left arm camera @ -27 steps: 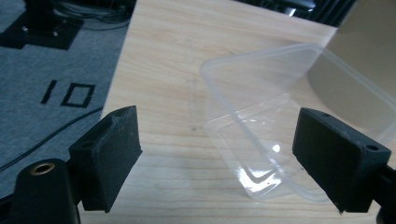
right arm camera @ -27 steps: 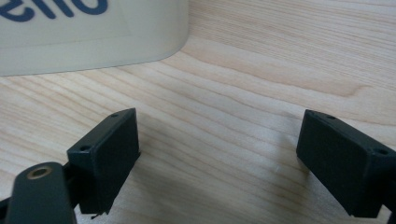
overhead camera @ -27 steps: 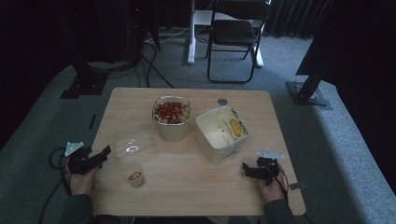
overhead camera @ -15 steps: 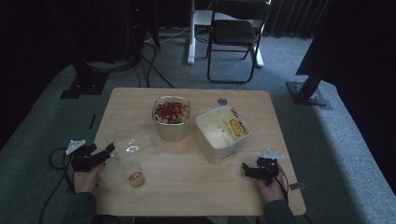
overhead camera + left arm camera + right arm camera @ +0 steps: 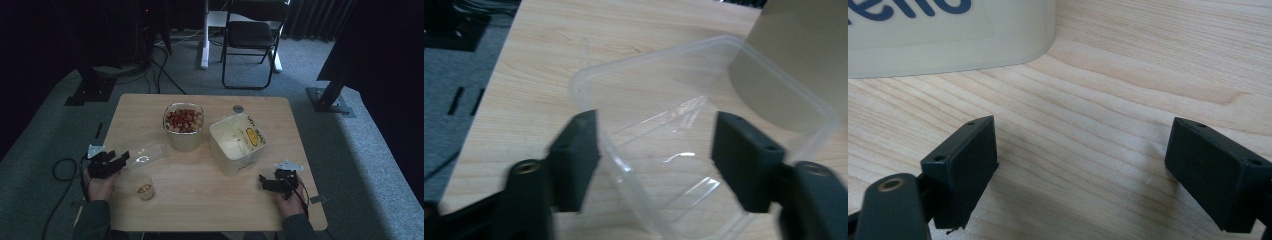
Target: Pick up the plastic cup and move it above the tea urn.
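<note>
Now the left tongs (image 5: pixel 656 150) stand apart astride the clear tub's (image 5: pixel 704 145) wall; right tongs (image 5: pixel 1080 175) gape over bare desk (image 5: pixel 1128 100).

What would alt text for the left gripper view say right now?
The left tongs stand open around the near corner of a clear plastic tray lying on a wooden table, one jaw outside its rim, the other over its inside. A beige tub stands just behind the tray.

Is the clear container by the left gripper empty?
Empty: the table's wood grain shows through the clear container, with nothing inside.
</note>
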`<control>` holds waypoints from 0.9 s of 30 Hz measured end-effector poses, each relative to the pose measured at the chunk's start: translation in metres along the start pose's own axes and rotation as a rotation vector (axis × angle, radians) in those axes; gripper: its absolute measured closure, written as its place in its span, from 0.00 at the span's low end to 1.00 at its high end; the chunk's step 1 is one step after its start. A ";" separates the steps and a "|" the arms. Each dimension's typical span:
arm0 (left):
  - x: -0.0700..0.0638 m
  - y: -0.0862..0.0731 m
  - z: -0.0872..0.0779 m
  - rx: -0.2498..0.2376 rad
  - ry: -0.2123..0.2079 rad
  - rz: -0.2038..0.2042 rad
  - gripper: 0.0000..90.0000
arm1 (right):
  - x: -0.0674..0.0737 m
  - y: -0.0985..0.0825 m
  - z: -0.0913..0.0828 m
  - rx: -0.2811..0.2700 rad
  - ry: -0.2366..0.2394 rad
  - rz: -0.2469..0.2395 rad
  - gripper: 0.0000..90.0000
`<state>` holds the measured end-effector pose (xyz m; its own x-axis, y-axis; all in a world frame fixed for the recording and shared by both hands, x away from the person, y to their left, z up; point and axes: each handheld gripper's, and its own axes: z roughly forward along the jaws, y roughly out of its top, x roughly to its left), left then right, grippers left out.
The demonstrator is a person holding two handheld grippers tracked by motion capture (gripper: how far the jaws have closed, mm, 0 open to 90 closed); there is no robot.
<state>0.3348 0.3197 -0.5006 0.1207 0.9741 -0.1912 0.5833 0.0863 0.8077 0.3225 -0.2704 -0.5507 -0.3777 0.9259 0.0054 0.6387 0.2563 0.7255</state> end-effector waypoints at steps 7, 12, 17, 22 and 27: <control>0.001 0.010 0.024 0.083 0.054 0.030 0.64 | 0.000 0.000 0.000 0.000 0.000 0.000 0.14; 0.004 0.016 0.039 0.141 0.077 -0.003 0.78 | 0.000 0.000 0.000 0.001 0.000 0.000 0.14; 0.007 0.023 0.042 0.150 0.095 -0.053 0.91 | 0.000 0.000 0.000 0.000 0.000 0.001 0.14; 0.017 0.031 0.037 0.132 0.076 -0.097 0.94 | 0.000 0.000 0.000 0.001 0.000 0.000 0.14; 0.029 0.043 0.024 0.081 0.035 -0.148 0.94 | 0.000 0.000 0.000 0.001 0.000 0.000 0.14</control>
<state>0.3825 0.3465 -0.4842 0.0014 0.9589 -0.2837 0.6554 0.2134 0.7245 0.3225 -0.2703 -0.5507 -0.3774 0.9260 0.0056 0.6393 0.2561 0.7251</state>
